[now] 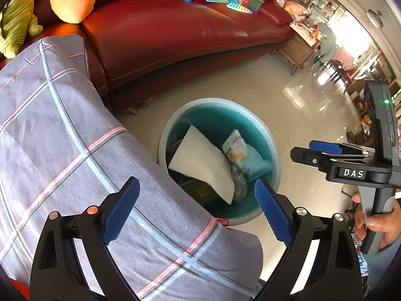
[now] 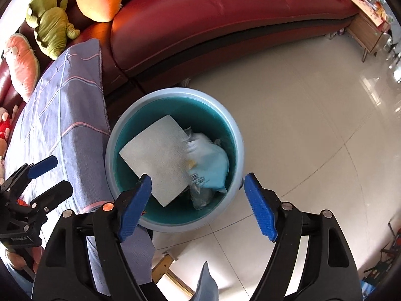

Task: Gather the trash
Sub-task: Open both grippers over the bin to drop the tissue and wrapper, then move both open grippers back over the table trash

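both views show the bin (image 1: 218,102) on the floor beside the sofa (image 1: 175,32), holding a paper towel (image 1: 200,160) and a wrapper (image 1: 234,148). left gripper (image 1: 196,208) and right gripper (image 2: 198,204) both gape wide, holding nothing. only the left view shows the hand (image 1: 376,223) gripping the right handle; only the right view shows the green plush (image 2: 50,22) whole.

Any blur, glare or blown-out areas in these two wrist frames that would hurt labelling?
Left wrist view: window area upper right is blown out, with glare on the floor tiles; the bin contents are sharp. Right wrist view: the light blue packet in the bin shows motion blur, the white paper sheet beside it less so; strong fisheye bending in both.
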Available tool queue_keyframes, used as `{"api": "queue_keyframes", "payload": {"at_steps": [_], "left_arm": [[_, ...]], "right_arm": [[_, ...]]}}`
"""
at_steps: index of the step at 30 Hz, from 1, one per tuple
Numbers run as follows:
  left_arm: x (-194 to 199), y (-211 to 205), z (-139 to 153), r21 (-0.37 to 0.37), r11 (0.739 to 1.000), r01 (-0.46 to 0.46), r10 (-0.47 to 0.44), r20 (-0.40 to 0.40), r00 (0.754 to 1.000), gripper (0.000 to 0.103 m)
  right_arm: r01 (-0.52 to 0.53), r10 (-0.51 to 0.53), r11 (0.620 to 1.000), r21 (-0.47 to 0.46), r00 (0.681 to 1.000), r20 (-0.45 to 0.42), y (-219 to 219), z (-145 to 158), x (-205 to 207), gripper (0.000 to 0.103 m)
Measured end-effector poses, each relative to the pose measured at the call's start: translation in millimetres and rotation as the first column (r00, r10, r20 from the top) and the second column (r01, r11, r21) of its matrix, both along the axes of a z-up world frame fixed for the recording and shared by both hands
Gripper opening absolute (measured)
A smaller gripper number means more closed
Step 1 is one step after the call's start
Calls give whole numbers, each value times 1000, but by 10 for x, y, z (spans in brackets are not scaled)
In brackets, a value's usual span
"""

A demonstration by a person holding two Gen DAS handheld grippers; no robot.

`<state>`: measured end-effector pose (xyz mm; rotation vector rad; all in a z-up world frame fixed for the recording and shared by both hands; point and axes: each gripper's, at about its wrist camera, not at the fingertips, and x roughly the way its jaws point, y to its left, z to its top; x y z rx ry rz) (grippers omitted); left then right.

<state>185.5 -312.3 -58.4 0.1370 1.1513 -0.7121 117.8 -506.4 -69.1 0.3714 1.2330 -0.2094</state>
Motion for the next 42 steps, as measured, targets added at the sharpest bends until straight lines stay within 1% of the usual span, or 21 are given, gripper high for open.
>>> {"api": "queue_keyframes", "payload": {"at_steps": [2,8,13,15,22,24,27,32,36,42], "left_arm": [[-18,42,-19,4,1000,-3,3,2,1000,93],[-51,101,7,-4,1000,-12,12,1,1000,93],[-110,206,91,-9,1000,-26,26,18,1000,93],[-133,272,122,-13,999,-32,33,25,999,93],[-210,510,245,-27,998,-58,59,43,997,93],[-237,588,278,-33,997,-64,65,48,997,93],[-295,731,308,-39,997,-72,74,54,996,94],[-374,981,344,-35,995,-89,91,58,994,95],[-448,1300,379,-36,992,-125,127,73,989,95],[-549,1861,430,-40,980,-194,197,89,976,96]], "right_arm": [[6,-6,1000,5,1000,-10,-14,5,-28,77],[4,-4,1000,-14,1000,-16,23,97,-87,77],[-15,15,1000,-27,1000,-5,106,202,-120,77],[-24,24,999,-37,1000,2,160,249,-141,82],[-37,38,998,-45,999,14,332,369,-202,83],[-43,44,998,-48,999,10,398,389,-222,85],[-57,57,997,-55,998,5,512,421,-243,88],[-87,88,995,-52,996,5,765,456,-268,89],[-117,118,992,-45,993,9,981,477,-255,89],[-186,187,982,-42,982,16,1462,522,-175,89]]}}
